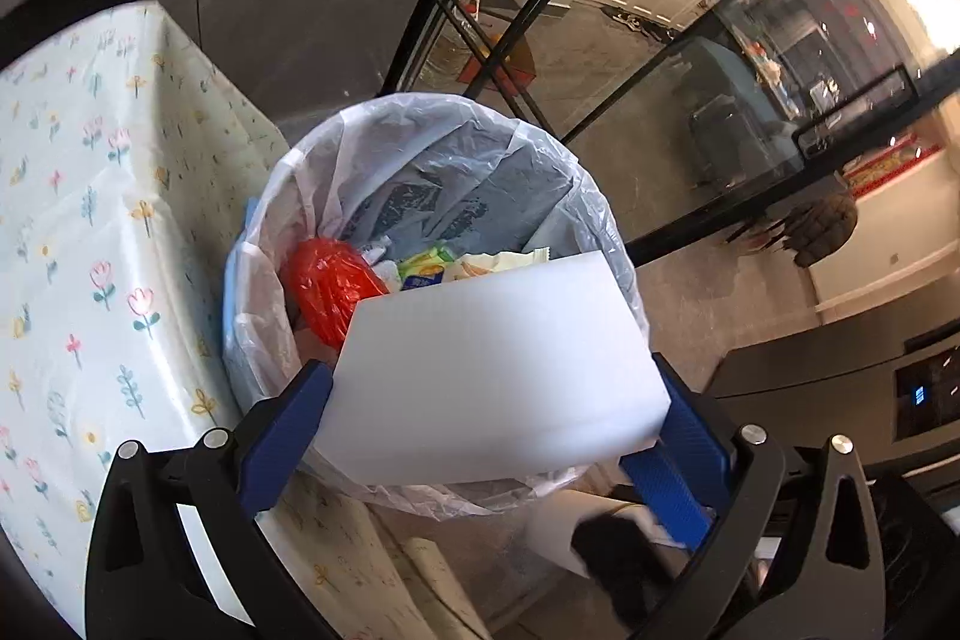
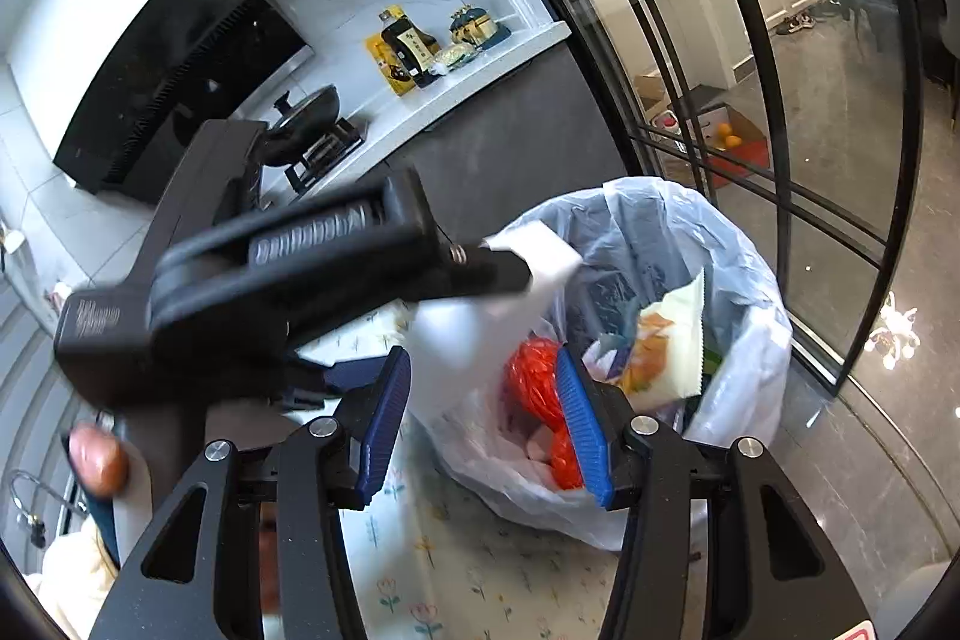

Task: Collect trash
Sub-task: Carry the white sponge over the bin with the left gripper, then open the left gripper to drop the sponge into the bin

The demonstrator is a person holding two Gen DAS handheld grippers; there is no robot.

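In the left wrist view, the left tool (image 1: pixel 492 418) fills the bottom of the frame, its blue pads pressed against the two ends of a white block (image 1: pixel 492 370) that sits in the centre, lower half. The block hangs directly over the mouth of a trash bin (image 1: pixel 252 292) lined with a clear plastic bag (image 1: pixel 456 148). Inside the bin, just above the block in the frame, lie a crumpled red bag (image 1: pixel 330 280) and some yellow and green wrappers (image 1: pixel 429 265). To the left, a counter (image 1: pixel 90 196) under a flowered cloth stands just beside the bin.

In the right wrist view, the right tool (image 2: pixel 486 424) sits at the bottom centre with its pads about halfway apart and nothing pressed between them; the red bag (image 2: pixel 531 376) and bin liner (image 2: pixel 744 292) show through the gap, further off. The left tool's black body crosses the left and middle of that frame, blurred, with the white block (image 2: pixel 540 256) at its tip above the bin. A snack wrapper (image 2: pixel 666 340) stands upright in the bin at centre right. A fingertip (image 2: pixel 96 460) shows at the lower left edge.
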